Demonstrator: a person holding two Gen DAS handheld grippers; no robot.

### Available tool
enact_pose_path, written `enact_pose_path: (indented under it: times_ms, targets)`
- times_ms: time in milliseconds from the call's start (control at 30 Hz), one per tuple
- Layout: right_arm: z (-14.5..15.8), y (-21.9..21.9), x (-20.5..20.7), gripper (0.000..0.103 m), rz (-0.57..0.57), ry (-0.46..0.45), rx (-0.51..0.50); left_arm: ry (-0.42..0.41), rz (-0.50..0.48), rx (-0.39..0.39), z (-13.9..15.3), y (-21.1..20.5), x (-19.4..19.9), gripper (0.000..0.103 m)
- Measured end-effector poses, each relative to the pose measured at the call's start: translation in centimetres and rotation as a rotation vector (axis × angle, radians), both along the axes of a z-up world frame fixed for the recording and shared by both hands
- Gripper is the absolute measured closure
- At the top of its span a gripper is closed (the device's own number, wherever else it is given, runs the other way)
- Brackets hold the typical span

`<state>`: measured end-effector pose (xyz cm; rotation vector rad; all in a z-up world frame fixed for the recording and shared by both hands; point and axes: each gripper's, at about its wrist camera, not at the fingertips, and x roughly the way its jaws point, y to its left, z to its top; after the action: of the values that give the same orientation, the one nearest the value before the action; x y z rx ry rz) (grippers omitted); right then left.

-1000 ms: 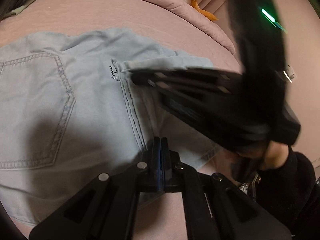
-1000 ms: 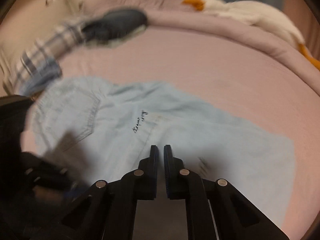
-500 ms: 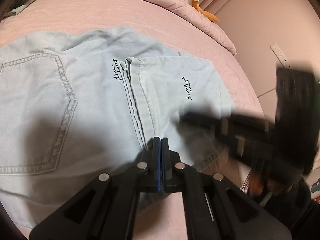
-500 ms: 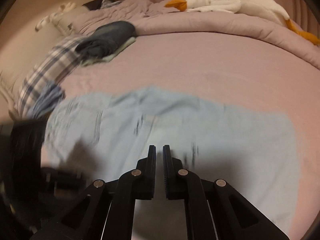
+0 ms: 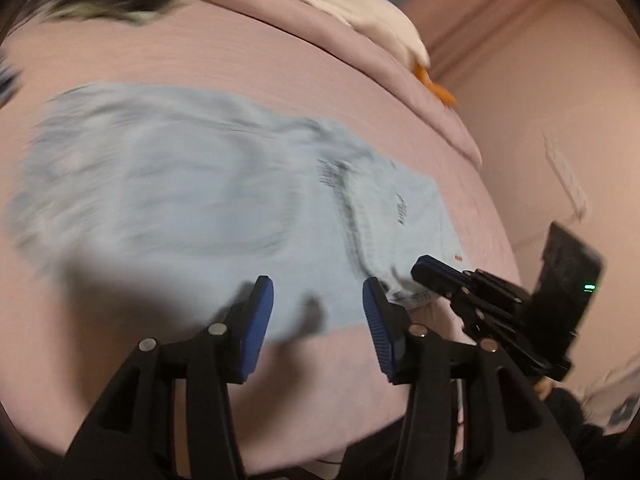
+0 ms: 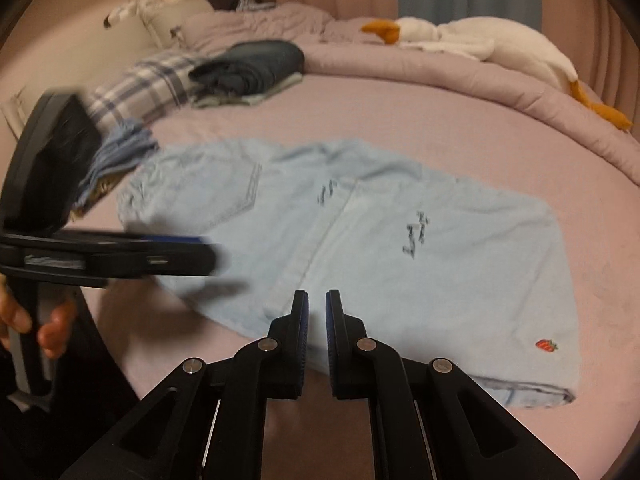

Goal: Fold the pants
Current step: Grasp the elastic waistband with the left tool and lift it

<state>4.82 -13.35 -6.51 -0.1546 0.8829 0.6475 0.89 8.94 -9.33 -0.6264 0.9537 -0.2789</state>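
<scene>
Light blue denim pants lie folded flat on the pink bed, with a back pocket at the left and a small strawberry patch near the right hem. They also show, blurred, in the left wrist view. My left gripper is open and empty, raised just above the pants' near edge. It shows from the side in the right wrist view. My right gripper is slightly open and empty, above the near edge of the pants. It shows in the left wrist view at the pants' right corner.
The pink sheet covers the bed. A stack of folded dark clothes and a plaid pillow lie at the far left. A white goose plush lies on the rolled duvet at the back. A pink wall is on the right.
My left gripper has opened, let go of the pants and lifted back. My right gripper has drawn back towards the near right corner of the pants.
</scene>
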Motion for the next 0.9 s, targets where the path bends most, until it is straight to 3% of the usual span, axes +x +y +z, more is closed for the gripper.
enact_pose_path:
  times_ms: [167, 300, 367, 533, 667, 733, 900]
  targets:
    - [-1.0, 1.7, 0.7, 0.096, -0.005, 0.013, 0.008, 0.069, 0.139, -0.081, -1.3, 4.0, -4.5, 0.047]
    - [-1.1, 2.5, 0.3, 0.096, 0.007, 0.023, 0.019, 0.134, 0.258, -0.173, -3.4, 5.6, -5.1, 0.046]
    - [-1.1, 2.9, 0.2, 0.096, 0.012, 0.026, 0.015, 0.125, 0.320, -0.252, -4.1, 6.4, -5.1, 0.045]
    - [-1.0, 2.8, 0.1, 0.096, 0.010, 0.027, 0.002, 0.067, 0.429, -0.360, -4.6, 7.3, -4.2, 0.029]
    - [-1.1, 2.4, 0.8, 0.096, -0.014, 0.044, 0.012, 0.046, 0.501, -0.350, -4.4, 7.6, -2.5, 0.024]
    - [-1.2, 2.4, 1.3, 0.096, -0.026, 0.057, 0.022, 0.033, 0.533, -0.300, -3.8, 7.6, -1.2, 0.021]
    - [-1.1, 3.2, 2.8, 0.096, -0.039, 0.072, 0.034, 0.023, 0.574, -0.223, -3.9, 8.0, 0.8, 0.026]
